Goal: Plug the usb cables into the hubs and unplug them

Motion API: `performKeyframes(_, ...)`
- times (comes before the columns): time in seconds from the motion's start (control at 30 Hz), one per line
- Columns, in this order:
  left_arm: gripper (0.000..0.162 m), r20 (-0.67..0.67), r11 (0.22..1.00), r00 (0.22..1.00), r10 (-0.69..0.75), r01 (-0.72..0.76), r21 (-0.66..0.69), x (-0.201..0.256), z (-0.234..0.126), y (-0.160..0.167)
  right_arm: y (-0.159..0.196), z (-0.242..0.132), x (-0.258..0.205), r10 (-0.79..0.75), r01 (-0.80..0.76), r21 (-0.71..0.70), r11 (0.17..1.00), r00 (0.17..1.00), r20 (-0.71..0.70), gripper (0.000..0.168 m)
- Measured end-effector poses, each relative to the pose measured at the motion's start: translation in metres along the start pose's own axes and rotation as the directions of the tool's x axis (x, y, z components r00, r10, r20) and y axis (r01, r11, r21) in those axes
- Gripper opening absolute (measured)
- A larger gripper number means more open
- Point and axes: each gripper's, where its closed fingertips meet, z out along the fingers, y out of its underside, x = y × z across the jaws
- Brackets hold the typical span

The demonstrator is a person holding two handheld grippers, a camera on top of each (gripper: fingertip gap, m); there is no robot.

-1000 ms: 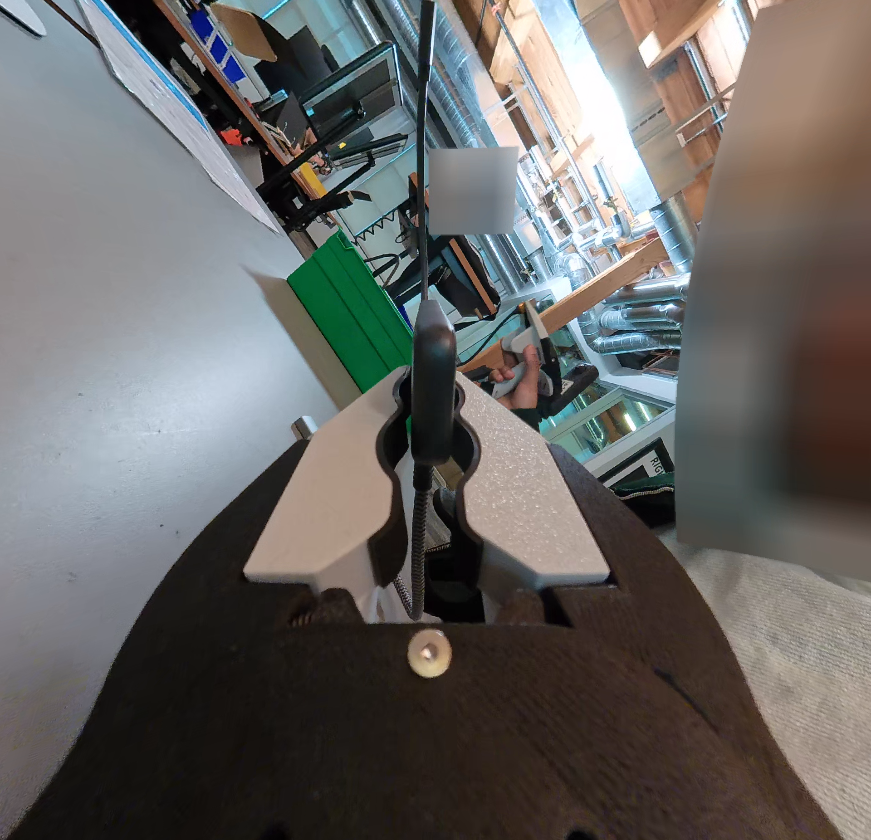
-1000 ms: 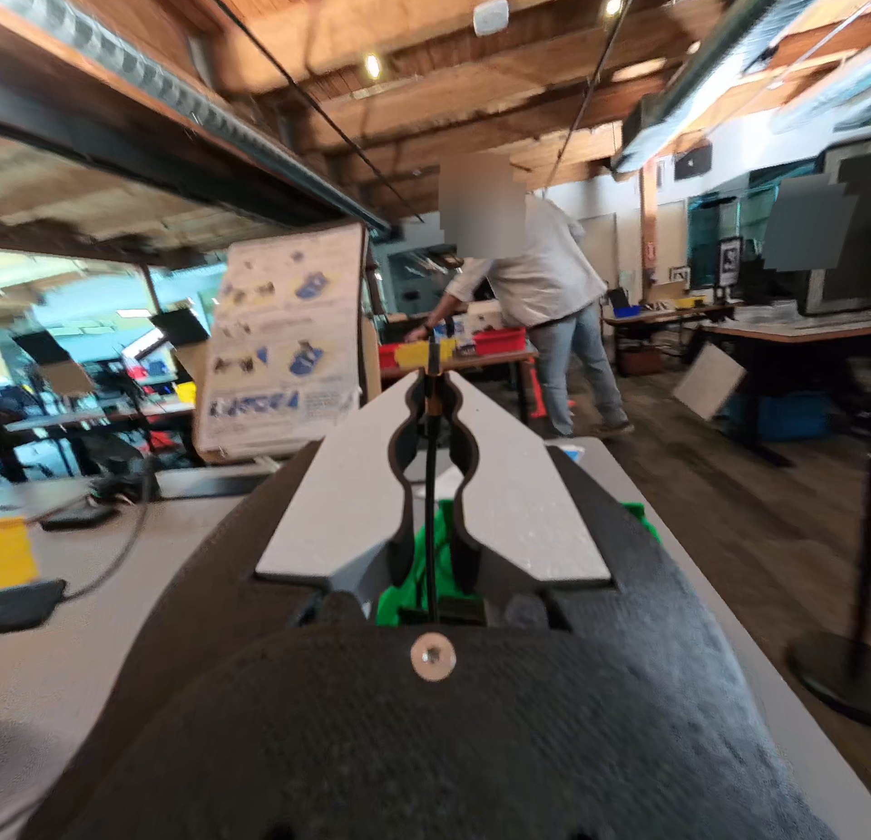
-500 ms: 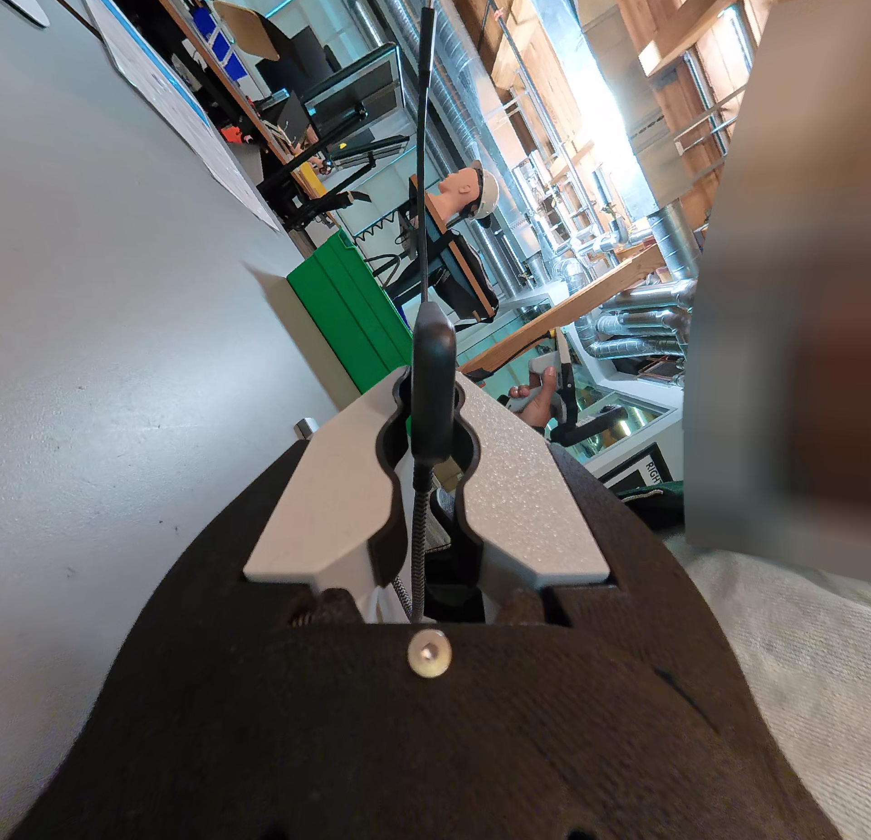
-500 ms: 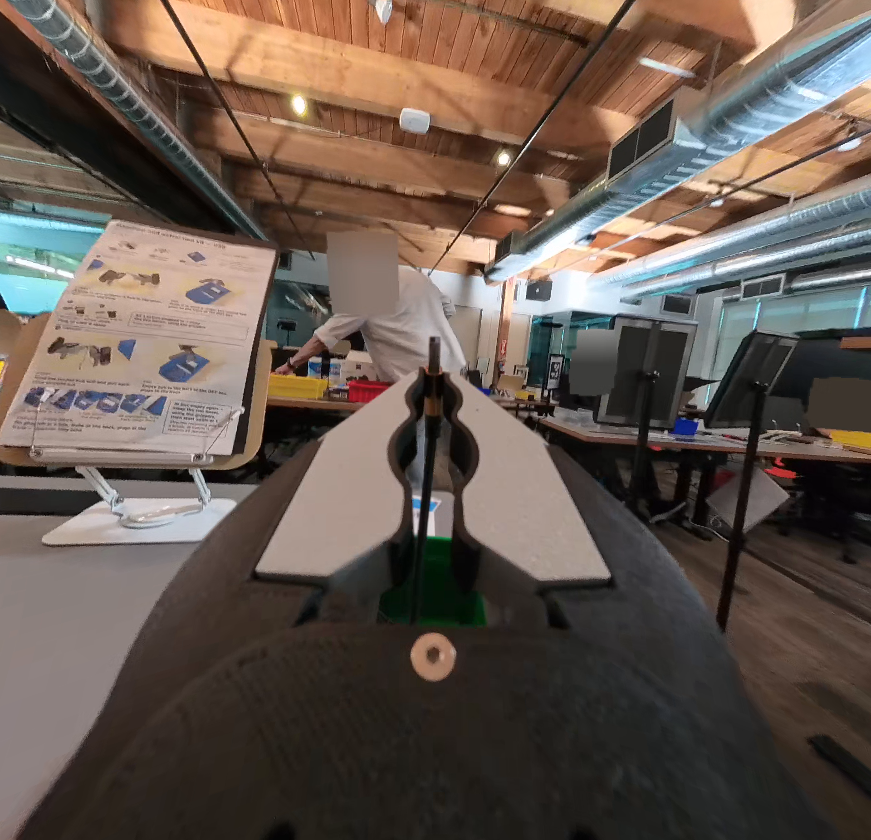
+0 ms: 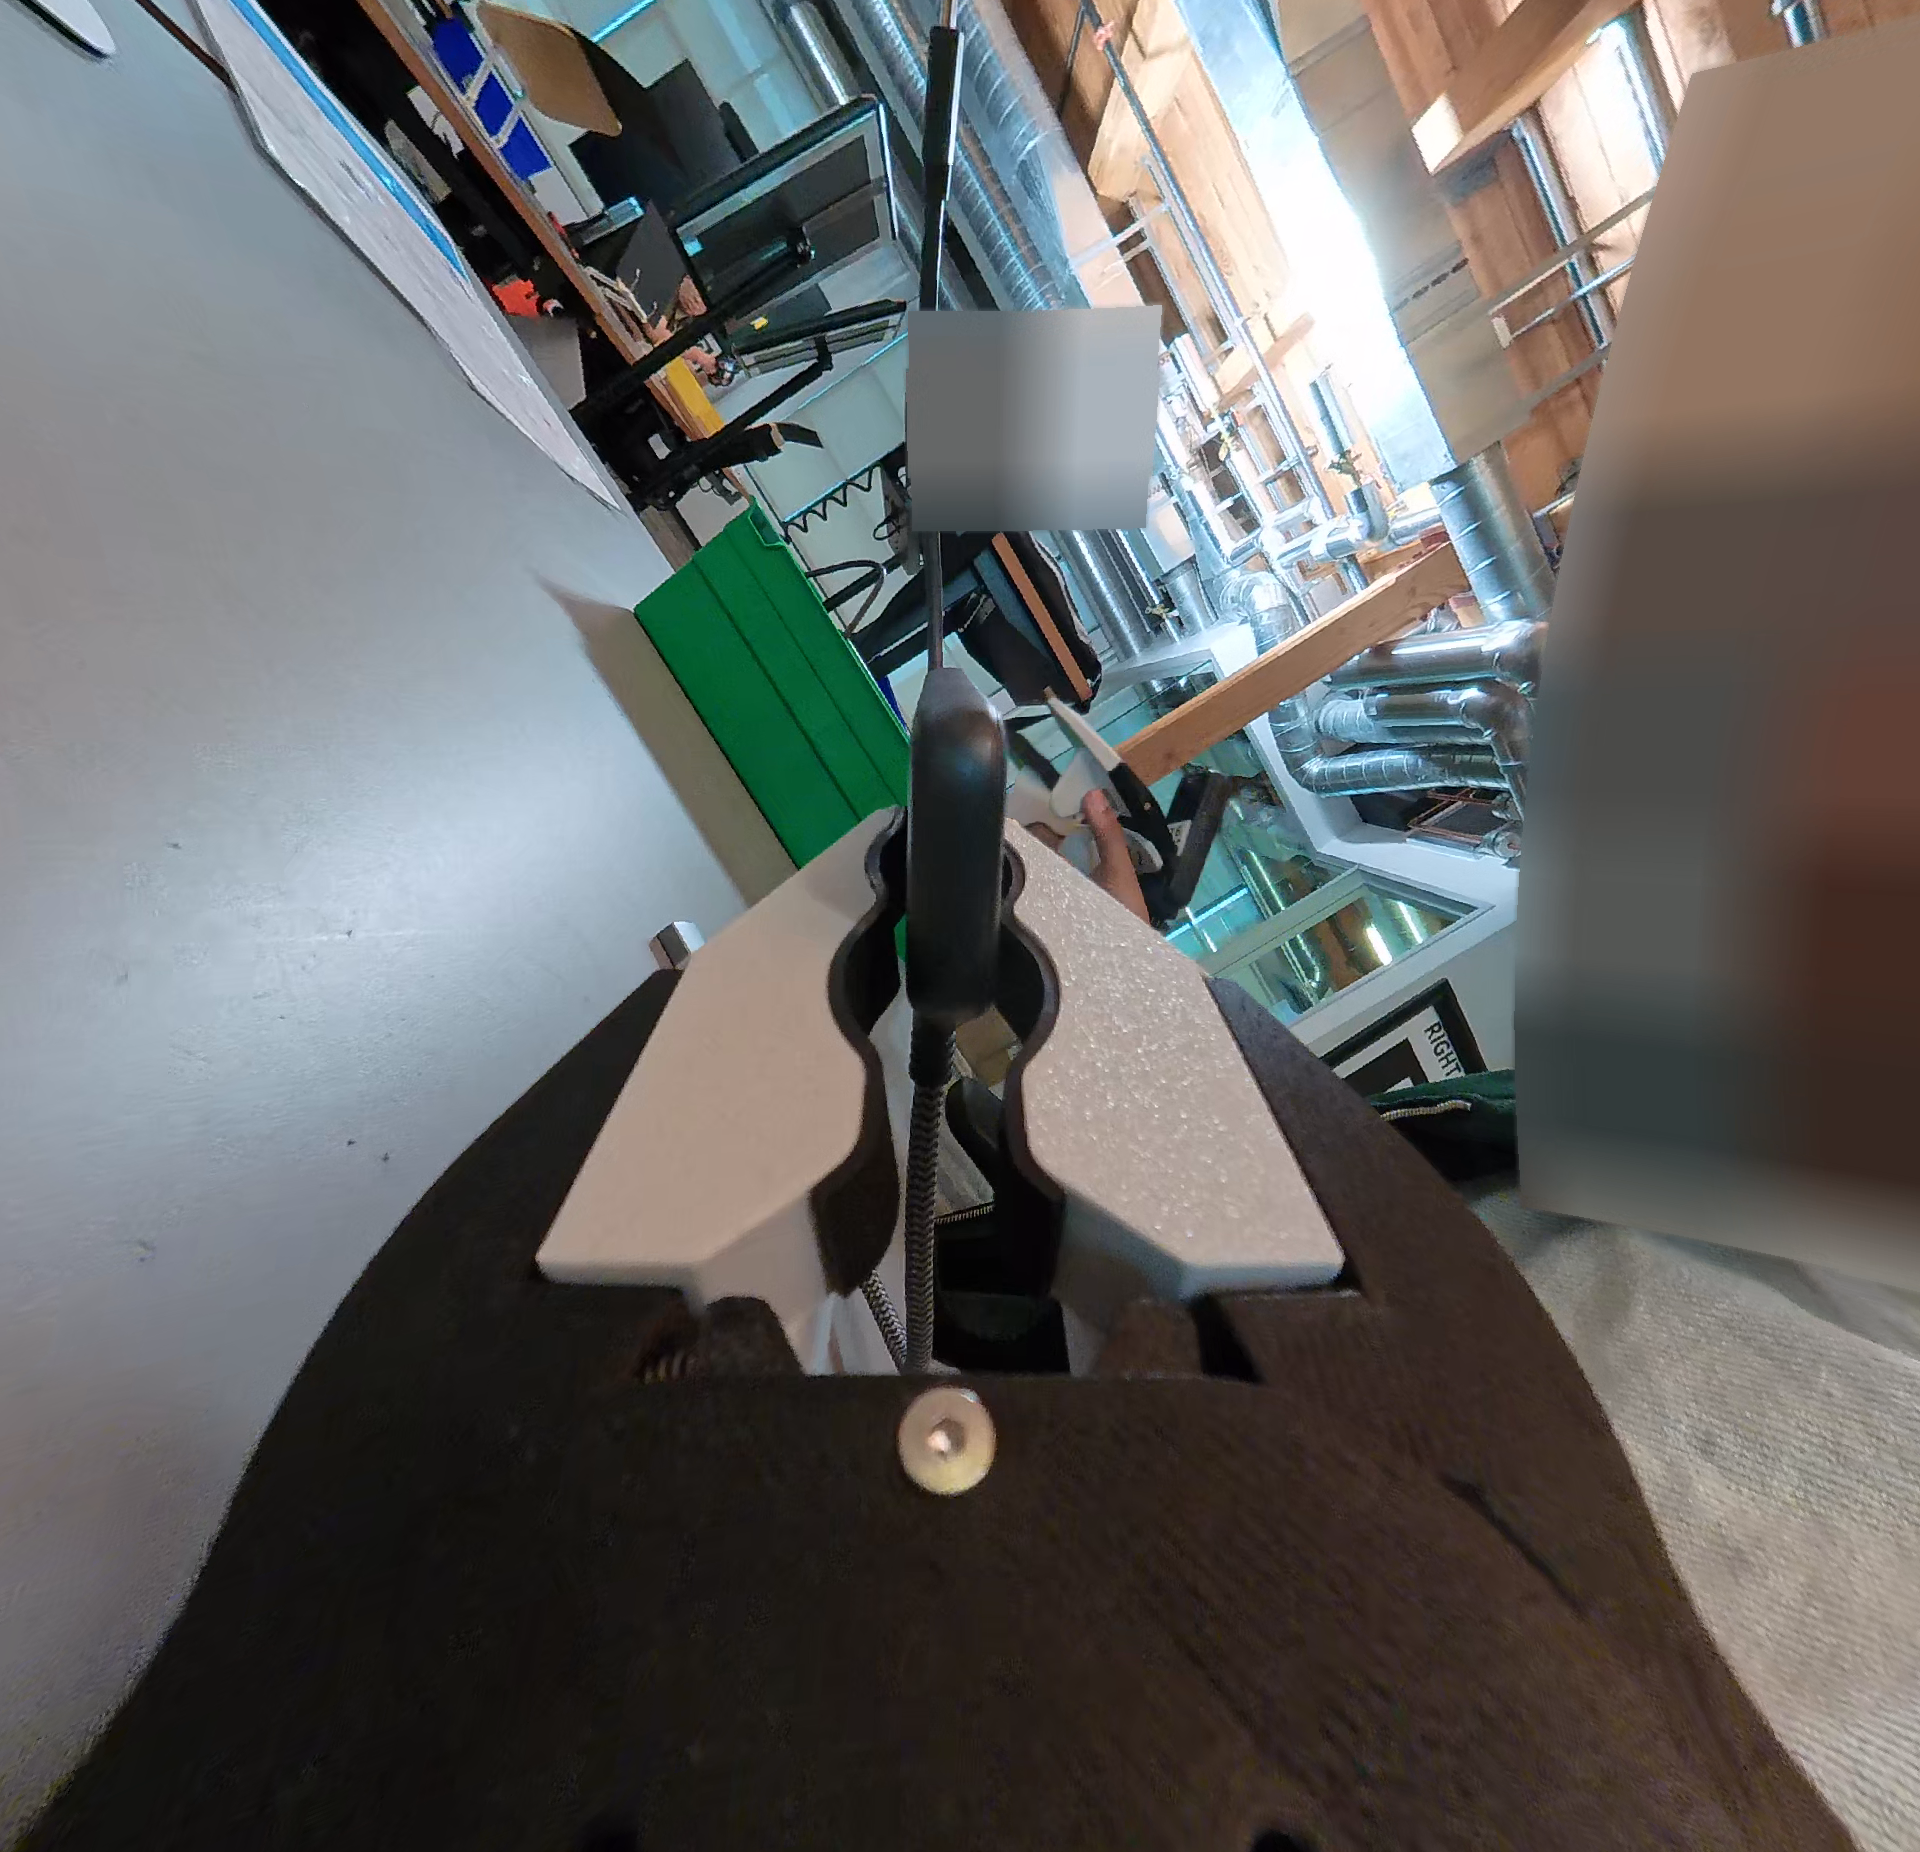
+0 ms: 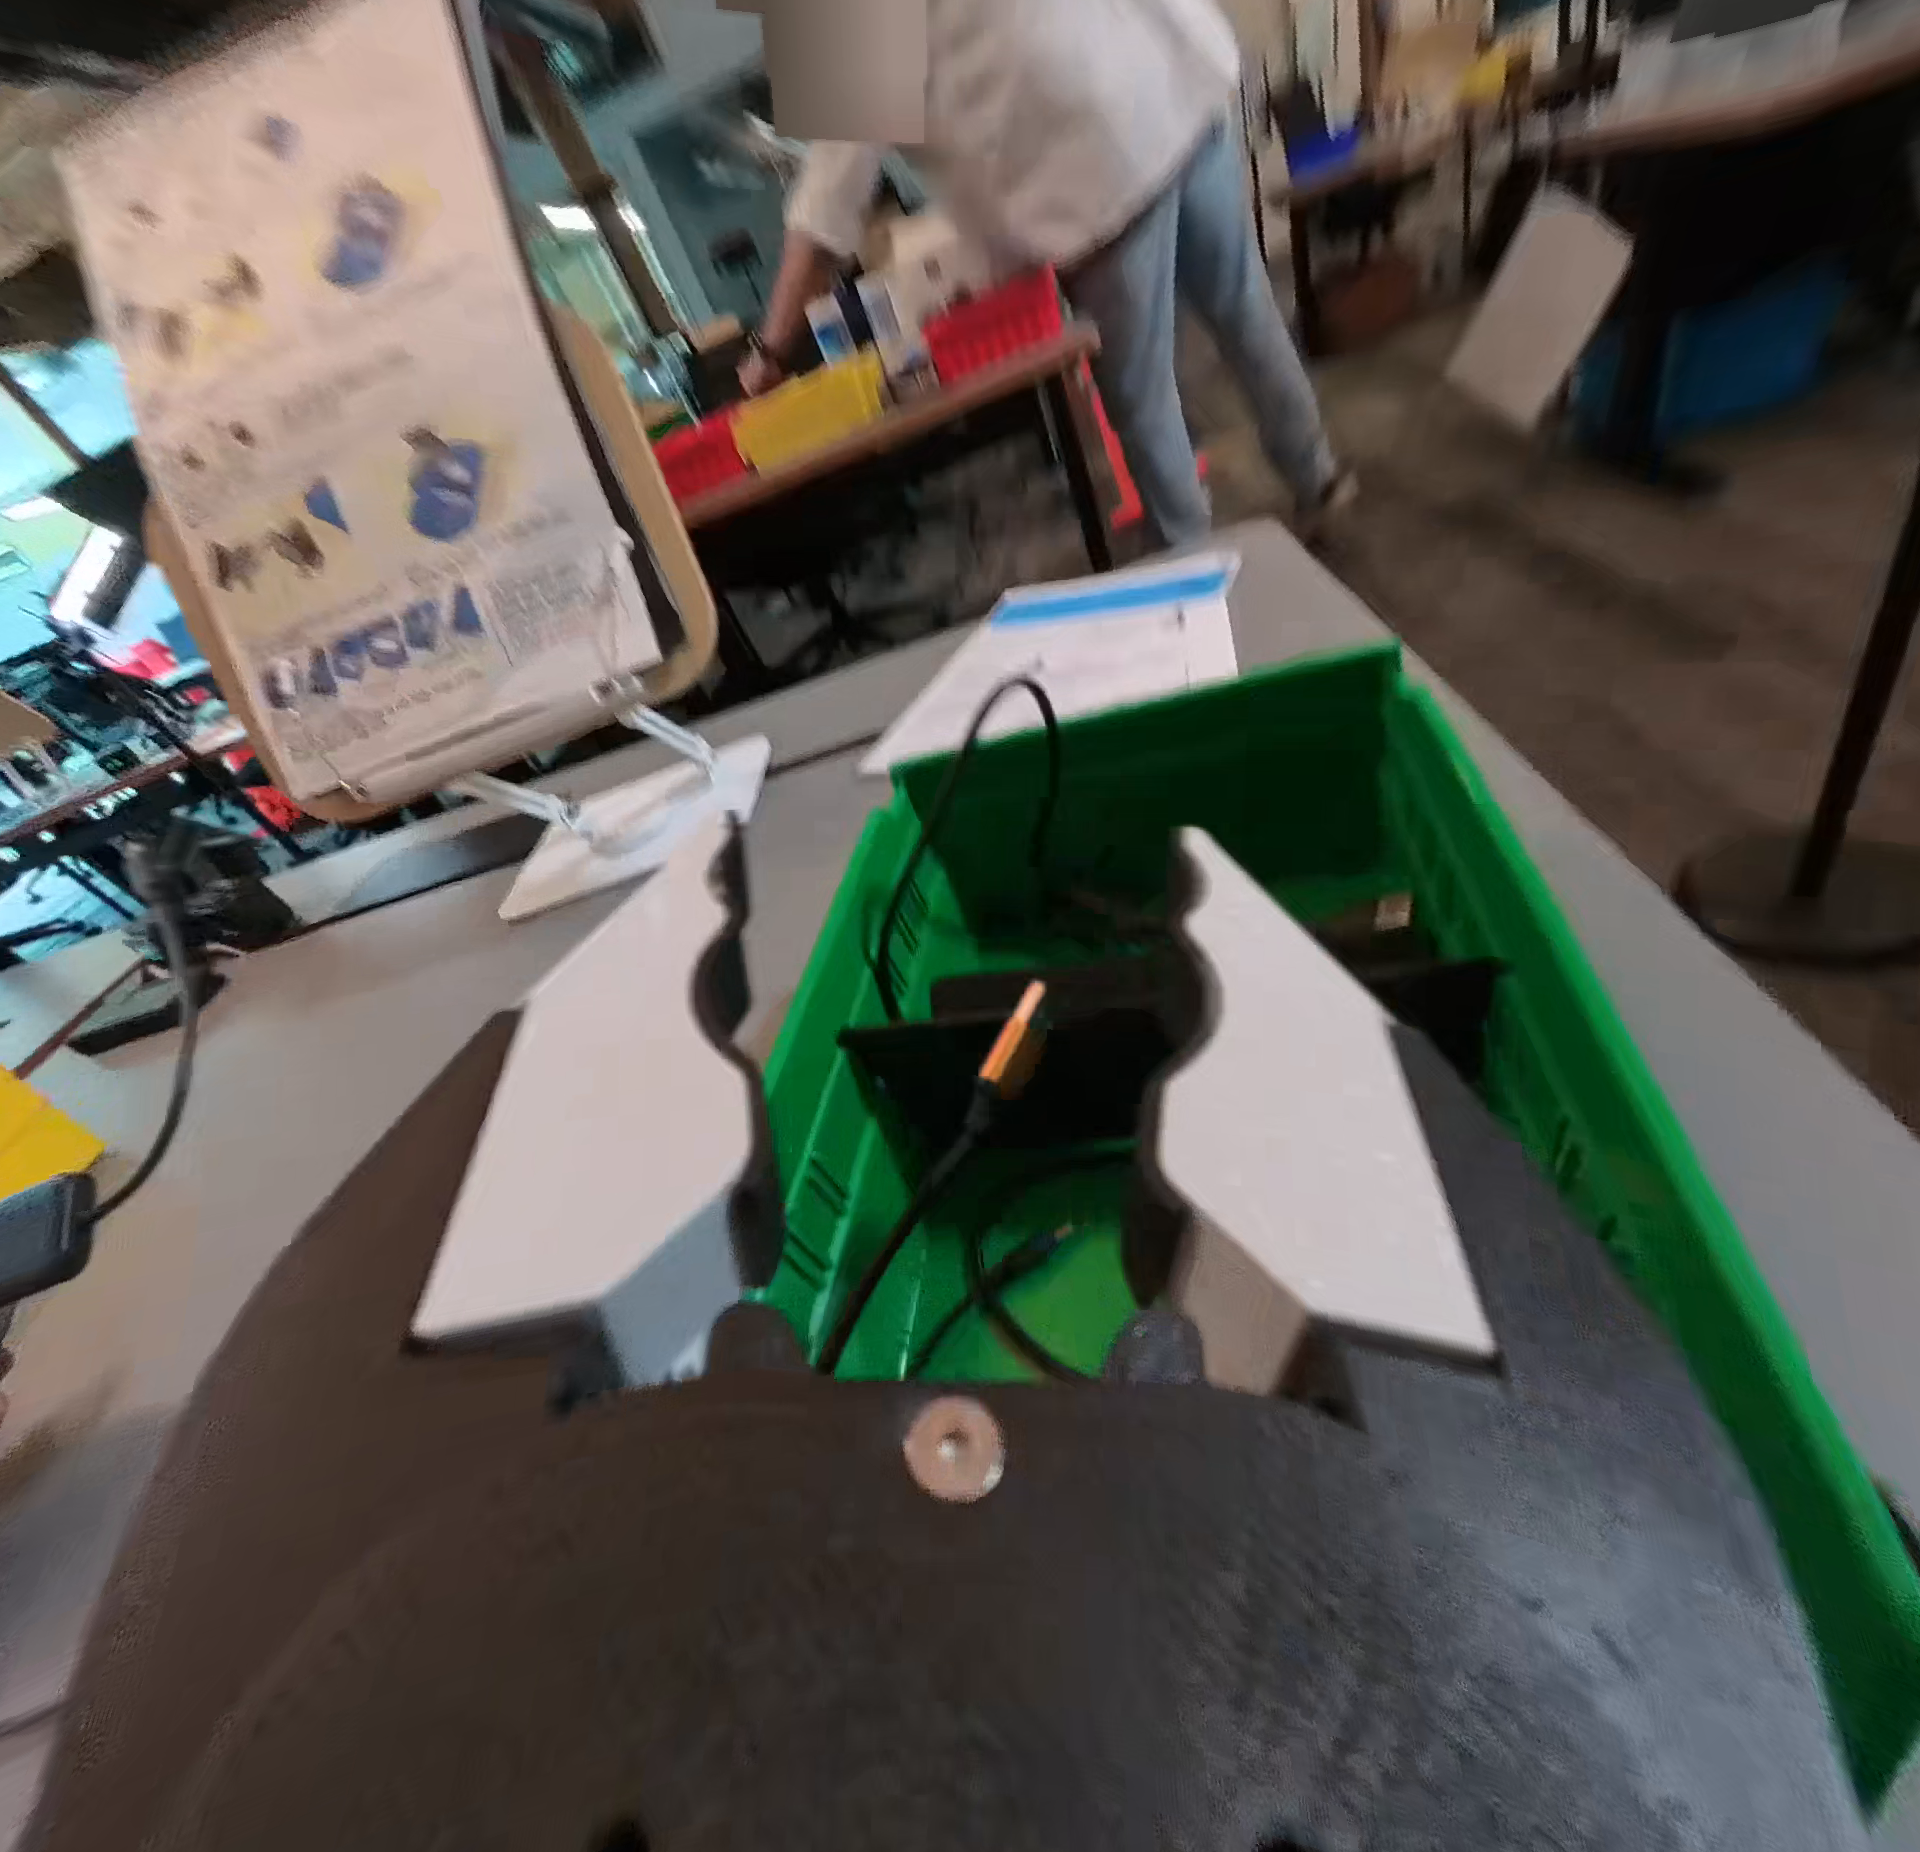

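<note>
My left gripper (image 5: 951, 831) is shut on a small black oval hub (image 5: 956, 857). A braided cable (image 5: 920, 1210) leaves the hub's near end, and a thin black cable (image 5: 940, 192) rises from its far end to a free plug. My right gripper (image 6: 961, 846) is open and tilted down over a green bin (image 6: 1621, 1096). A black cable with an orange USB plug (image 6: 1013, 1039) lies loose between the fingers, against a black divider (image 6: 1039, 1085) in the bin. The right gripper also shows far off in the left wrist view (image 5: 1091, 794), in a hand, near the green bin (image 5: 769, 680).
A document stand with a printed sheet (image 6: 364, 400) stands on the grey table (image 6: 343, 1013) left of the bin. A paper sheet (image 6: 1101, 649) lies behind the bin. A person (image 6: 1101, 140) works at a far table. A black pole base (image 6: 1808, 898) stands on the floor right.
My right gripper has opened and tipped down over the green bin, letting go of the cable with the orange plug, which now lies in the bin. My left gripper still holds the hub.
</note>
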Motion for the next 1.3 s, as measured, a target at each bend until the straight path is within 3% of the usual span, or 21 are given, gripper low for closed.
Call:
performKeyframes(0.03, 0.009, 0.0, 1.0, 1.0, -0.005, 0.005, 0.002, 0.0, 0.0, 0.0, 0.002, 0.001, 0.002, 0.004, -0.004, -0.006, 1.0, 1.0, -0.01, 0.088)
performKeyframes(0.27, 0.009, 0.005, 1.0, 1.0, -0.029, 0.029, 0.012, -0.004, -0.001, -0.002, -0.029, -0.014, -0.018, -0.128, 0.13, 0.144, 0.981, 0.991, -0.023, 0.074)
performKeyframes(0.37, 0.009, 0.011, 0.999, 0.999, -0.039, 0.039, 0.016, -0.006, -0.001, -0.001, -0.014, -0.003, -0.081, -0.187, 0.172, 0.098, 0.98, 0.966, 0.177, 0.059)
performKeyframes(0.47, 0.009, 0.018, 0.999, 0.999, -0.049, 0.048, 0.024, -0.008, -0.001, -0.002, 0.035, 0.011, -0.176, -0.183, 0.2, 0.012, 0.98, 0.865, 0.468, 0.054)
performKeyframes(0.6, 0.009, 0.016, 0.998, 0.999, -0.05, 0.05, 0.03, -0.007, 0.0, -0.001, 0.153, 0.013, -0.288, 0.033, 0.232, -0.242, 0.942, 0.655, 0.755, 0.052)
performKeyframes(0.67, 0.009, 0.012, 0.998, 0.999, -0.048, 0.047, 0.031, -0.005, 0.001, 0.0, 0.21, 0.007, -0.321, 0.224, 0.215, -0.415, 0.884, 0.583, 0.781, 0.052)
performKeyframes(0.77, 0.009, -0.009, 0.998, 0.998, -0.064, 0.064, 0.028, 0.0, 0.006, 0.007, 0.243, -0.006, -0.362, 0.523, 0.102, -0.625, 0.774, 0.456, 0.72, 0.038)
performKeyframes(0.83, 0.01, -0.016, 0.997, 0.997, -0.078, 0.078, 0.029, 0.001, 0.01, 0.012, 0.253, -0.006, -0.372, 0.558, 0.105, -0.658, 0.745, 0.442, 0.702, 0.022)
performKeyframes(0.97, 0.01, -0.012, 0.997, 0.997, -0.073, 0.073, -0.019, 0.003, 0.016, 0.026, 0.25, -0.001, -0.372, 0.556, 0.086, -0.651, 0.754, 0.444, 0.703, 0.026)
performKeyframes(1.03, 0.01, -0.03, 0.997, 0.997, -0.07, 0.069, -0.038, 0.007, 0.018, 0.03, 0.249, 0.0, -0.369, 0.573, 0.073, -0.664, 0.745, 0.439, 0.692, 0.008)
performKeyframes(1.1, 0.011, -0.05, 0.995, 0.996, -0.08, 0.077, -0.064, 0.01, 0.019, 0.032, 0.248, -0.003, -0.366, 0.566, 0.103, -0.659, 0.745, 0.426, 0.706, 0.007)
performKeyframes(1.2, 0.026, -0.027, 0.998, 0.998, -0.063, 0.062, -0.034, 0.006, 0.013, 0.02, 0.245, -0.002, -0.356, 0.488, 0.172, -0.61, 0.774, 0.453, 0.746, 0.007)
performKeyframes(1.3, 0.04, 0.089, 0.994, 0.991, 0.105, -0.103, -0.021, -0.005, 0.003, 0.004, 0.244, 0.003, -0.338, 0.44, 0.191, -0.594, 0.781, 0.506, 0.741, 0.007)
